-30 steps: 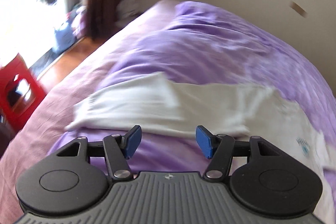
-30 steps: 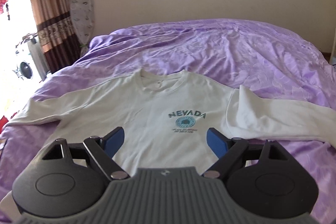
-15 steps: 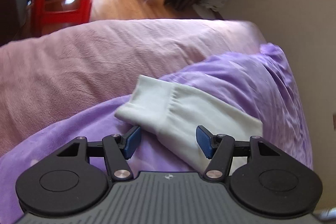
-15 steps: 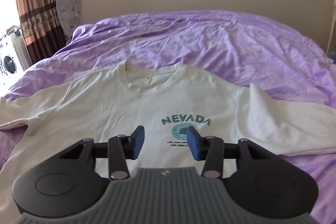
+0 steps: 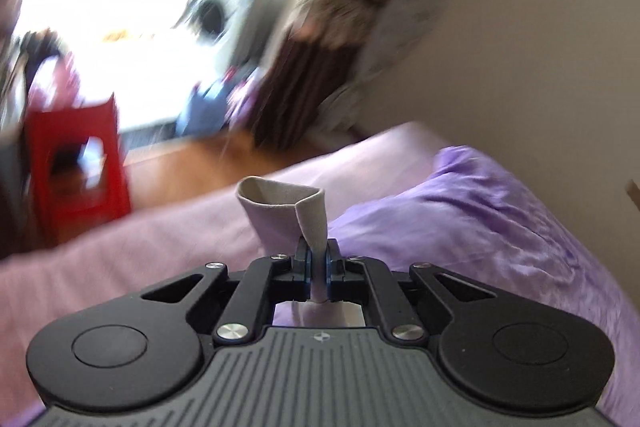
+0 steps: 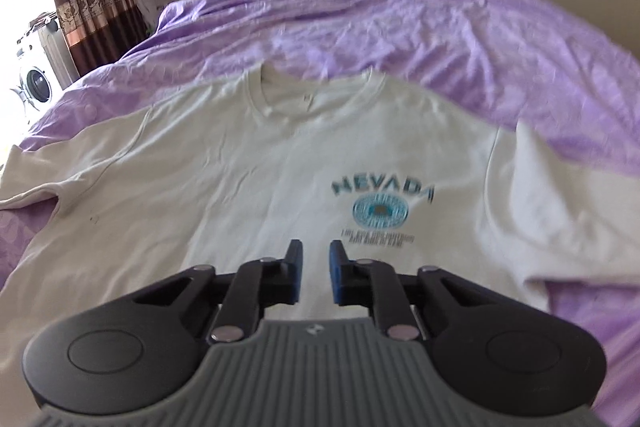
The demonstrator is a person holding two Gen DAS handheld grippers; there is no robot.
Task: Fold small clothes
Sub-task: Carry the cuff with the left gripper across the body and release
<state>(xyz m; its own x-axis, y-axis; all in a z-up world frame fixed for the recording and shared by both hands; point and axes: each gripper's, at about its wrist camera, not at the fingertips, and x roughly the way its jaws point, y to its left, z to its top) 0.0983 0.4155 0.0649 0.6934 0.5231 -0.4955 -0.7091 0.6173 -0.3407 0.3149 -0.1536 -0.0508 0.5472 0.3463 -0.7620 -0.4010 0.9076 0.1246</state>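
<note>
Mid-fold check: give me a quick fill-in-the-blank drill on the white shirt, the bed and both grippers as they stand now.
1. The left gripper is shut on the white shirt's ribbed ____.
2. The print on the white long-sleeved shirt reads ____.
3. The shirt lies flat on a ____ bedspread.
4. The closing right gripper hangs over the shirt's front with ____ between its blue pads.

Missing words: cuff; NEVADA; purple; nothing

The bed (image 6: 460, 27) wears a crumpled purple cover. A white long-sleeved shirt (image 6: 240, 187) lies flat and face up on it, collar toward twelve o'clock, sleeves out toward three and nine.
</note>
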